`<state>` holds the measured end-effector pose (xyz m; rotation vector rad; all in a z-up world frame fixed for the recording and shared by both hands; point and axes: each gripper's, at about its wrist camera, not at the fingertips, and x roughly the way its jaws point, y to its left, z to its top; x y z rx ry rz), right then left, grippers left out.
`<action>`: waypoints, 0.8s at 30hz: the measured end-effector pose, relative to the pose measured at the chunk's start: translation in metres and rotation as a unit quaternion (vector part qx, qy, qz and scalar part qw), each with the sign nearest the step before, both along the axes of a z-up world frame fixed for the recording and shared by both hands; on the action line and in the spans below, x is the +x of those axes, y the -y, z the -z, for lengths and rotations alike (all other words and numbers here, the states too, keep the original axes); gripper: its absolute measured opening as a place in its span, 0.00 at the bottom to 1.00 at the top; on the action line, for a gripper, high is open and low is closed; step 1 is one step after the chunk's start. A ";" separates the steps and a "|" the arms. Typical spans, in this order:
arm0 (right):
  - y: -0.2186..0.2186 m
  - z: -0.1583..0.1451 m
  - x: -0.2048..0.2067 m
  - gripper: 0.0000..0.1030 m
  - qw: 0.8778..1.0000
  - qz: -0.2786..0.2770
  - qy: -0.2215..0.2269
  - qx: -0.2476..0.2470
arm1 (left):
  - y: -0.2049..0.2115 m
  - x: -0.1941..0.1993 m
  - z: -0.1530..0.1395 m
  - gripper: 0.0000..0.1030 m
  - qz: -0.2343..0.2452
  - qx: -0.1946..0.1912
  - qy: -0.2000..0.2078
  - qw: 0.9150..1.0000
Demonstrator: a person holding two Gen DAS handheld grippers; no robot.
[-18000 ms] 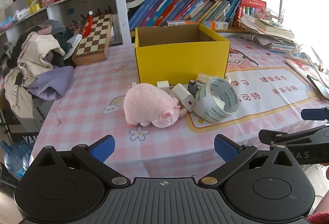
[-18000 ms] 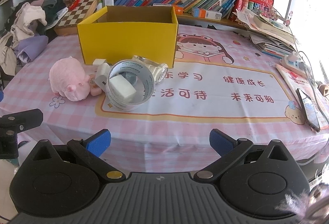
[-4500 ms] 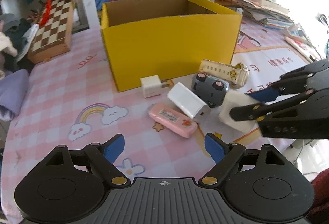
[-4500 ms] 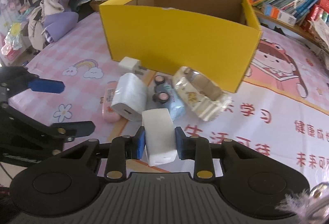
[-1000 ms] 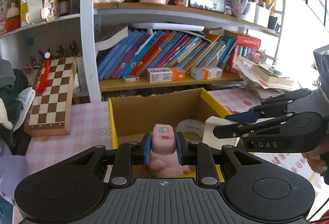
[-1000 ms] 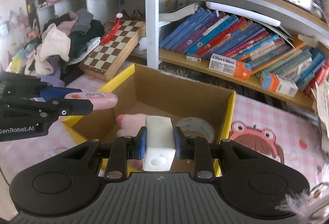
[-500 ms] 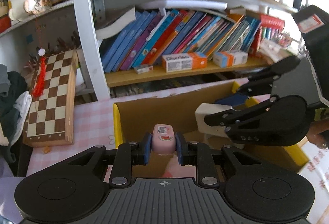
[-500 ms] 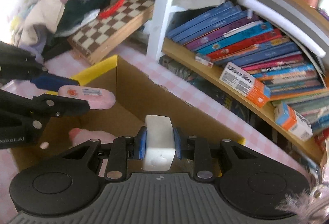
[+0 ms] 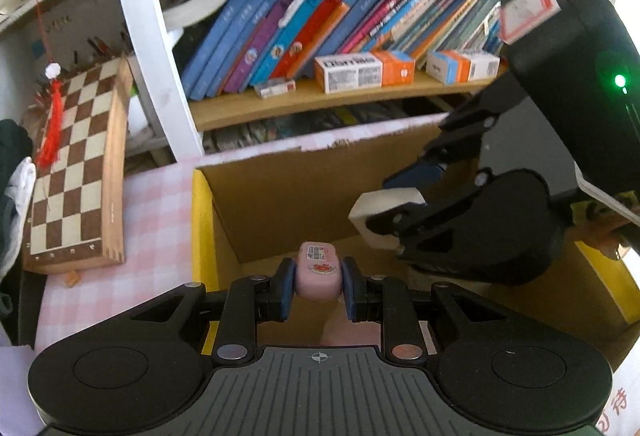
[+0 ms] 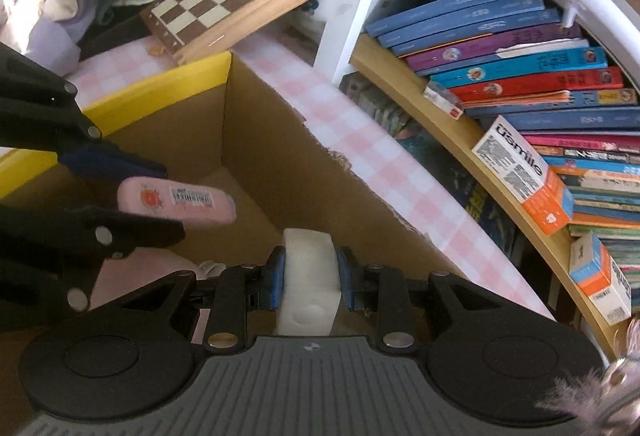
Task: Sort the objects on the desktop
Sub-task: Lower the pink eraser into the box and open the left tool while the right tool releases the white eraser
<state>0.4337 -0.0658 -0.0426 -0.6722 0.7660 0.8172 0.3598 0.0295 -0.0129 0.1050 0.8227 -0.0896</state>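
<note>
Pink eraser (image 9: 318,270), light and slightly rubbery, is pinched across its narrow sides by the left gripper (image 9: 316,286) above the yellow box (image 9: 202,220); at three o'clock, the right gripper (image 10: 311,278) clamps a white block (image 10: 309,276).

The right gripper (image 10: 311,278) clamps a white block (image 10: 309,282) over the yellow box (image 10: 192,70), near its far wall. To the left, the left gripper (image 10: 156,196) pinches a pink eraser (image 10: 176,201) (barcode label up) above the same box.

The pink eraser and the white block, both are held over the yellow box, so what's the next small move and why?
Probably open both grippers. The left gripper holds the pink eraser and the right gripper the white block above the yellow box, so both should drop inside.
</note>
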 end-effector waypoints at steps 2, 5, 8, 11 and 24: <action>-0.004 0.002 0.001 0.25 1.000 -0.010 0.002 -0.007 | 0.002 0.002 0.002 0.23 0.003 0.002 -0.005 1.000; -0.010 0.006 0.002 0.25 1.000 -0.022 0.002 -0.015 | 0.004 0.003 0.003 0.23 0.007 0.007 -0.011 1.000; -0.015 0.010 0.003 0.25 0.999 -0.030 -0.002 -0.018 | 0.007 0.003 0.004 0.22 0.010 0.016 -0.015 1.000; -0.017 0.013 0.005 0.25 0.999 -0.034 -0.010 -0.023 | 0.009 0.002 0.004 0.22 0.012 0.024 -0.016 1.000; -0.011 0.002 0.000 0.45 1.000 -0.021 -0.003 0.003 | -0.002 -0.006 -0.004 0.26 -0.010 0.005 0.009 1.000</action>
